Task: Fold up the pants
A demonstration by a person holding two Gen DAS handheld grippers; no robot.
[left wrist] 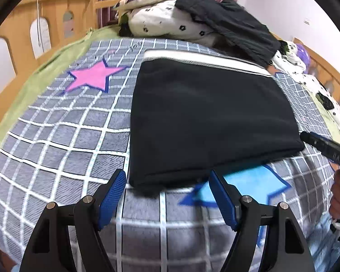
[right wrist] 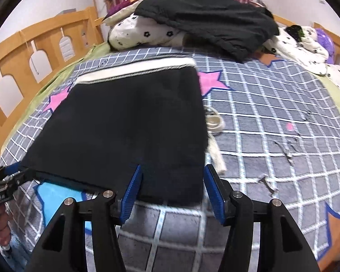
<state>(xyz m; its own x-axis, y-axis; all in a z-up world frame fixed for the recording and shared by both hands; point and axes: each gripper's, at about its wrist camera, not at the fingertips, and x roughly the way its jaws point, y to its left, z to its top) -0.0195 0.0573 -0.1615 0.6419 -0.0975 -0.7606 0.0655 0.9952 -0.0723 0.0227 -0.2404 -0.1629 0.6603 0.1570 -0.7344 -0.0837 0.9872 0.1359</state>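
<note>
On the bed, a grey checked blanket (left wrist: 63, 136) with pink and blue stars holds the black pants (left wrist: 206, 117). They lie folded into a flat, neat block, with a white band along the far edge. At the near edge of the pants, the left gripper (left wrist: 167, 181) has its blue jaws spread apart, and nothing is pinched. The right gripper (right wrist: 172, 179) sits at the near right corner, jaws spread too, with the pants' edge between them but not squeezed. Far back, a dark jacket (right wrist: 210, 20) lies over spotted bedding (right wrist: 145, 34).
</note>
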